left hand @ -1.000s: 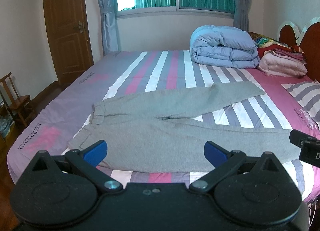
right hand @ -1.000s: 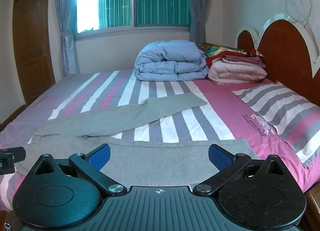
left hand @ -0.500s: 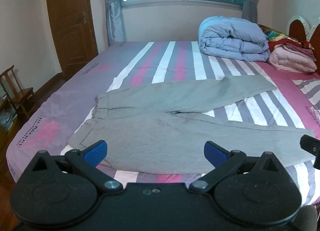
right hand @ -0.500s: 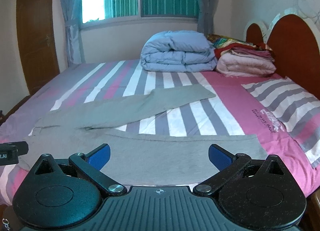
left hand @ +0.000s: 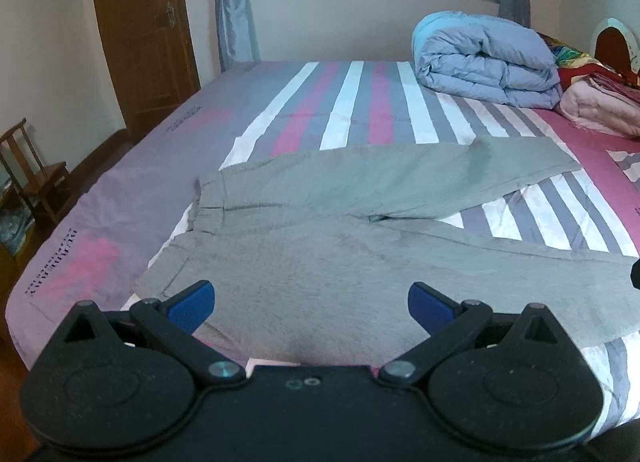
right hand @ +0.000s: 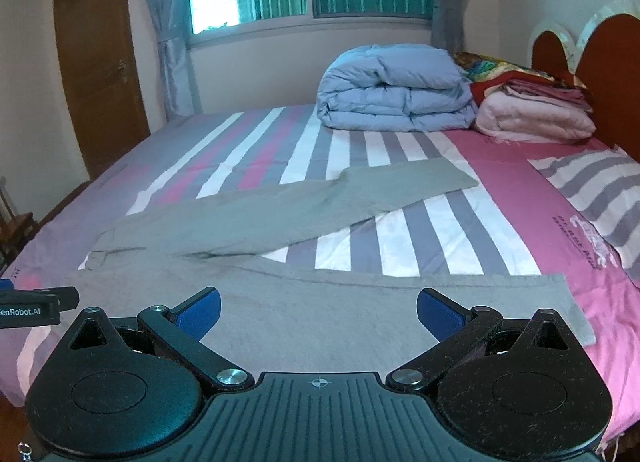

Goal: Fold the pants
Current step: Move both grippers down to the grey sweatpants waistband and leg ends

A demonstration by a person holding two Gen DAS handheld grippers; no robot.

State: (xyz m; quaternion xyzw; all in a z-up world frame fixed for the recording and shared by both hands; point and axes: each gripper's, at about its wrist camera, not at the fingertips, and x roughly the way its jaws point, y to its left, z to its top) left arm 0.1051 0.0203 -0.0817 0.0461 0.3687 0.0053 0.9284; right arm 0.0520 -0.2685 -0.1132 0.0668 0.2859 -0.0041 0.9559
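Grey pants [left hand: 320, 246] lie flat on the striped bed [left hand: 352, 101], waistband to the left, legs spread apart toward the right. My left gripper [left hand: 311, 304] hovers open above the near leg close to the waist, its blue pads holding nothing. In the right wrist view the same pants [right hand: 280, 314] stretch across the bed, the near leg's cuff at the right. My right gripper [right hand: 319, 312] is open over that near leg, empty. The left gripper's tip [right hand: 36, 304] shows at the left edge.
A folded blue duvet [right hand: 394, 87] and a stack of pink and red blankets [right hand: 536, 109] sit at the far end by the wooden headboard [right hand: 608, 61]. A striped pillow [right hand: 600, 197] lies at the right. A wooden chair [left hand: 32, 177] and a door [left hand: 144, 29] stand left of the bed.
Both grippers have moved forward and tilted down toward the pants, which now fill more of each view. Both stay open. The pants have not moved.
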